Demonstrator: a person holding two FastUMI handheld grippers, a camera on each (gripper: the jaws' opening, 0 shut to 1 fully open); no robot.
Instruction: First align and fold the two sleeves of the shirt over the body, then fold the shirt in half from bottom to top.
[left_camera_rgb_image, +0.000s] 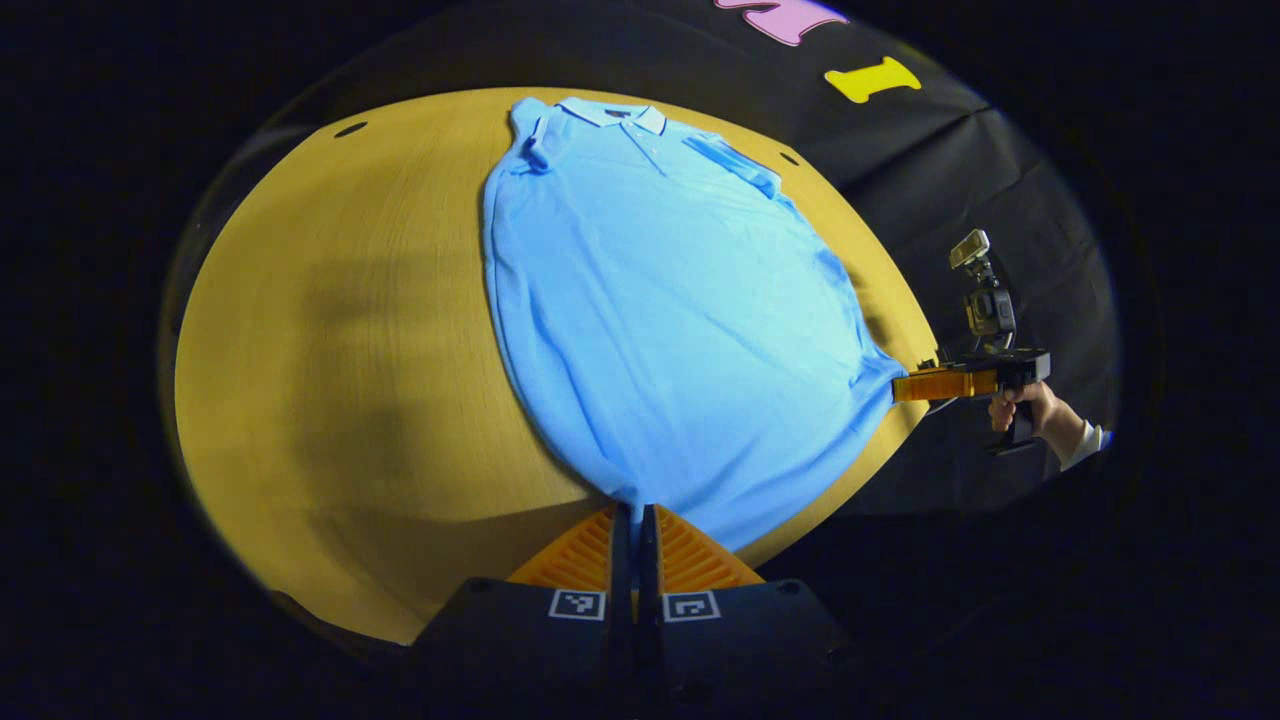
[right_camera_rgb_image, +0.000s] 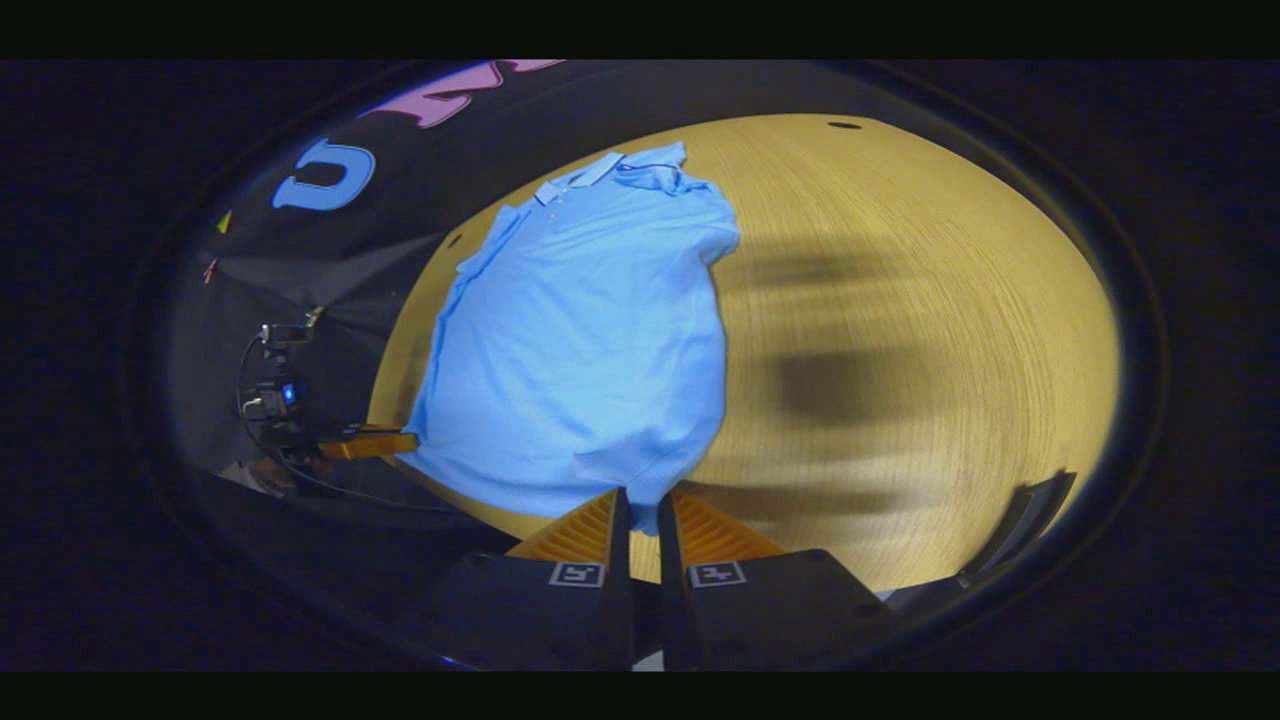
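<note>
Nearest in the left gripper view, the left gripper (left_camera_rgb_image: 634, 515) had its two fingers pressed together on the hem corner of the light blue shirt (left_camera_rgb_image: 660, 320) at 6 o'clock. The right gripper (right_camera_rgb_image: 640, 515), in the right gripper view, likewise pinched the other hem corner at 6 o'clock. Beyond them the shirt lay flat on the round yellow table (left_camera_rgb_image: 330, 330), both sleeves folded over the body, its collar (left_camera_rgb_image: 612, 113) away toward 12 o'clock. At 3 o'clock a hand (left_camera_rgb_image: 1025, 405) held the right gripper off the table's edge
</note>
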